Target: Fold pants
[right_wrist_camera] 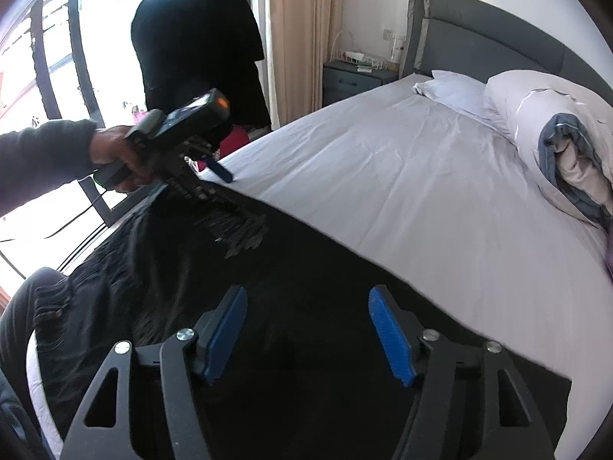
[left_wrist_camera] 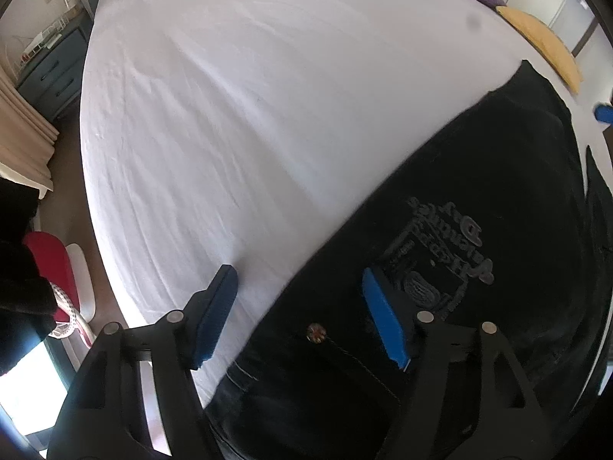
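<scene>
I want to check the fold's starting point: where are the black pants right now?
The black pants lie flat on the white bed sheet at its near edge, waistband button under the left claw.

Black pants (right_wrist_camera: 306, 287) are spread across the near side of a bed (right_wrist_camera: 383, 176) covered by a white sheet. The right hand-held gripper (right_wrist_camera: 306, 339) is seen above the dark cloth, its blue pads apart with nothing pressed between them. The left hand-held gripper (right_wrist_camera: 214, 176) (gripped by a hand (right_wrist_camera: 115, 157) in a dark sleeve) is seen at the pants' far end. Pillows (right_wrist_camera: 517, 103) are piled by the grey headboard (right_wrist_camera: 498, 42).
</scene>
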`<state>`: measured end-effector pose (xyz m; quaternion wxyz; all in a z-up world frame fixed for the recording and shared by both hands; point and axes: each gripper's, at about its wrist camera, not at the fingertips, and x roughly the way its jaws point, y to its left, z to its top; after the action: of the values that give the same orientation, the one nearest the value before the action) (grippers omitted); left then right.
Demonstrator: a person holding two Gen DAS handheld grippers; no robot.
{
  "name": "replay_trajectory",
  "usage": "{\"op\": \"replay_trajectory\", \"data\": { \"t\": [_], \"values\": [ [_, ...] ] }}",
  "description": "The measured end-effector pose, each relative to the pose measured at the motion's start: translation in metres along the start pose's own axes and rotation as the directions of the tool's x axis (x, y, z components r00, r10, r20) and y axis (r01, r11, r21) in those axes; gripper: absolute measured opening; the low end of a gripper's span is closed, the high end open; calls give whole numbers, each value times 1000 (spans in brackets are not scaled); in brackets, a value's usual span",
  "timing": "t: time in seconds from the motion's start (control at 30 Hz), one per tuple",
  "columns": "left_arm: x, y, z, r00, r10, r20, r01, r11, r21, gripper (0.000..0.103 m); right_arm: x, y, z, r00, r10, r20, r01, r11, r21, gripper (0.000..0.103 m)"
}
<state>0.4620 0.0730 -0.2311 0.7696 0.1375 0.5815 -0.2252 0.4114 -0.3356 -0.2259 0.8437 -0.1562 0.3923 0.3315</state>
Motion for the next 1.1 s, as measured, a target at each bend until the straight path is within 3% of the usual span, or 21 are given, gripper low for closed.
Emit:
{"op": "replay_trajectory", "data": {
  "t": [0.1, 0.17, 0.37, 0.63, 0.8, 0.93, 1.1],
  "values": [
    [9, 2, 11, 1000, 20, -19, -19, 999, 26, 63, 15, -7, 9, 1000, 3, -13, -3, 1000, -12, 66],
    [14, -2, 15, 1000, 6, -27, -5, 999, 34, 40, 28, -11, 11, 999, -5, -41, 4, 999, -34, 64],
    [20, -7, 34, 999, 30, -27, -28, 997, 70, 16, 52, -19, 9, 994, -24, -105, 17, 998, -60, 62],
    [-19, -11, 8, 985, 86, 153, -97, 993, 70, 11, 73, -32, 21, 984, -36, -175, 15, 992, -124, 51],
    [-41, -36, -19, 948, 173, 267, -215, 967, 136, 10, 91, -28, 35, 973, -50, -224, 1, 977, -215, 49],
    [-56, -54, -30, 909, 218, 356, -298, 936, 189, 10, 108, -24, 39, 960, -43, -275, -35, 962, -272, 45],
    [-59, -72, -60, 890, 220, 399, -316, 930, 190, 10, 123, -20, 40, 949, -49, -313, -66, 936, -347, 45]
  ]
}}
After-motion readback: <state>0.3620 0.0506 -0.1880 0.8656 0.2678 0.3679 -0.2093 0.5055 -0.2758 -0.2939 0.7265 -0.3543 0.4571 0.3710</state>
